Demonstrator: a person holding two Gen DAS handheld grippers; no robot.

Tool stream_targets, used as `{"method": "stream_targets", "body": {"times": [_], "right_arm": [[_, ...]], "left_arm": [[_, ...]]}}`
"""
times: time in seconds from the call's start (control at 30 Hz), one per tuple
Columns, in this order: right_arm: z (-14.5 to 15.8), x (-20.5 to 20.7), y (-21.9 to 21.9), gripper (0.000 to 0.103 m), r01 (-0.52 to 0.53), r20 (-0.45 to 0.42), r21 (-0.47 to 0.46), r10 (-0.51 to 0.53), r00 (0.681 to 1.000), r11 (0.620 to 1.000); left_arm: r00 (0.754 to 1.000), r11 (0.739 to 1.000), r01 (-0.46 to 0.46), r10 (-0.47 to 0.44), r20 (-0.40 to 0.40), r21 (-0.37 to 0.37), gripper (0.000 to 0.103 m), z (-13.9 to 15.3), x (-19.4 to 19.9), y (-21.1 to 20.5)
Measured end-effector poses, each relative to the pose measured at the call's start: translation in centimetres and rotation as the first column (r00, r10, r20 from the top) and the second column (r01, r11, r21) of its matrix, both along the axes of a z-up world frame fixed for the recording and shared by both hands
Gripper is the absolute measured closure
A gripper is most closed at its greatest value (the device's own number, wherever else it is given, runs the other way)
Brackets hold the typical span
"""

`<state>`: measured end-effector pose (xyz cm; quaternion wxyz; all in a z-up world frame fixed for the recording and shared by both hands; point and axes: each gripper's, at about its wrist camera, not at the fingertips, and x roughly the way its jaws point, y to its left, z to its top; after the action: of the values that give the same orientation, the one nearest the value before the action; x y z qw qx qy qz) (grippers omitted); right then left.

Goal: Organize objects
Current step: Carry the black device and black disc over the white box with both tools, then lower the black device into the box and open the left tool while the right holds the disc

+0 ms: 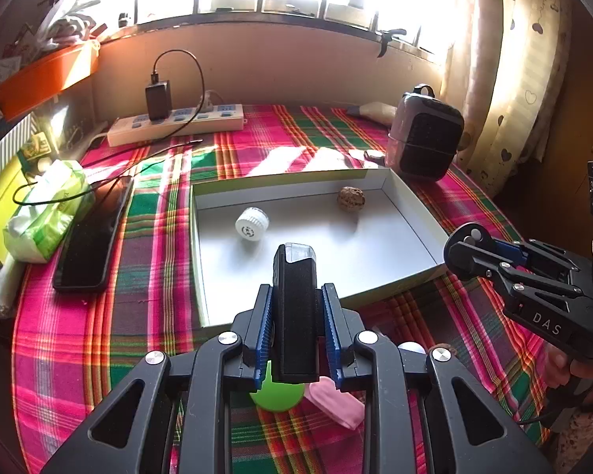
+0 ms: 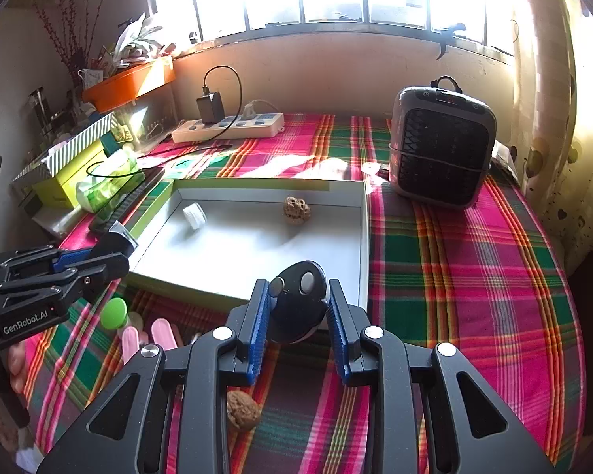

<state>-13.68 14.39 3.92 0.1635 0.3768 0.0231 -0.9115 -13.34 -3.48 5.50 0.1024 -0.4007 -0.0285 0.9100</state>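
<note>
A cap (image 1: 252, 224) and a walnut (image 1: 350, 198) lie in the tray (image 1: 411, 205). The left hand-held gripper (image 1: 296, 316) clamps a black lighter (image 1: 295, 300), the right hand-held gripper (image 2: 298, 316) a key fob (image 2: 298, 300); another walnut (image 2: 242, 410) waits at six o'clock

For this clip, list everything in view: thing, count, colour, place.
box lid: 1, white, centre of plaid cloth
bottle cap: 1, white, inside lid
walnuts: 2, brown, one inside lid, one on cloth
power strip: 1, cream, far edge
heater: 1, grey-black, right of lid
phone: 1, black, left of lid
tissue pack: 1, green, far left
left tool: shut on black lighter
right tool: shut on black key fob
</note>
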Motion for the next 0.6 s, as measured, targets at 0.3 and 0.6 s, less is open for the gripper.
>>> {"method": "stream_targets", "body": {"times": [0.3, 0.6], "right_arm": [[-0.3, -3.7, -0.8, 0.073, 0.003, 0.011, 0.041, -0.004, 1.000, 0.999], [-1.1, -7.3, -1.4, 0.073, 0.010, 0.021, 0.100, -0.013, 1.000, 0.995]], "left_arm": [[1.000, 1.000, 0.025, -0.025, 0.016, 0.001, 0.081, 0.1, -3.3, 1.3], [0.998, 1.000, 0.028, -0.028, 0.047, 0.001, 0.081, -0.8, -6.8, 2.0]]}}
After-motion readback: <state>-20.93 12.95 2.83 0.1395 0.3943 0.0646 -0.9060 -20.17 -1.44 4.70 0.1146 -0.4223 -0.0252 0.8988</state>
